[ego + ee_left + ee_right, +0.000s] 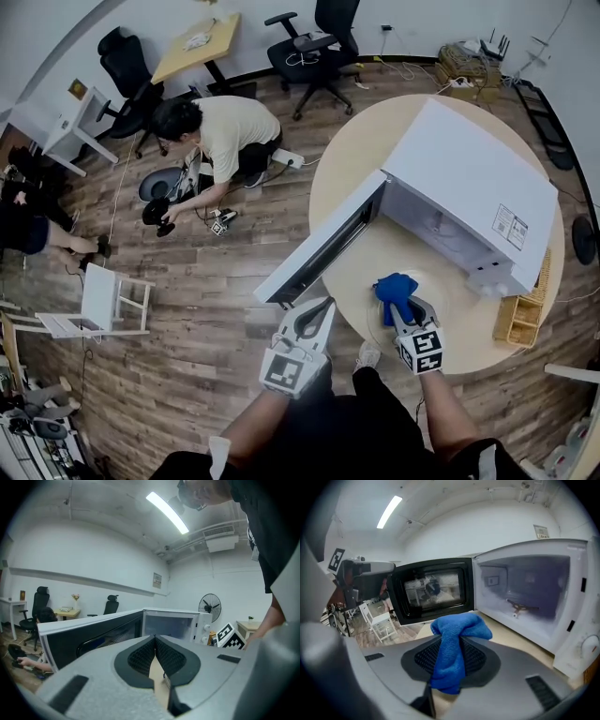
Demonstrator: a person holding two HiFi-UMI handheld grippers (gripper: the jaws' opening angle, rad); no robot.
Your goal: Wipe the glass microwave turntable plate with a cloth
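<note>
In the head view the glass turntable plate [448,302] lies flat on the round table [352,155] in front of the open white microwave [478,183]. My right gripper [401,309] is over the plate's left part, shut on a bunched blue cloth [395,288]. The right gripper view shows that cloth [457,651] pinched between the jaws, with the empty microwave cavity [525,597] ahead. My left gripper [307,325] hangs off the table's near edge, below the microwave door [319,246]. Its jaws [155,656] are shut with nothing between them.
A wicker basket [521,319] stands on the table's right edge. A person [220,136] crouches on the wooden floor to the left, near cables. A white chair [94,302] stands further left, and office chairs [319,42] and a desk [197,42] are behind.
</note>
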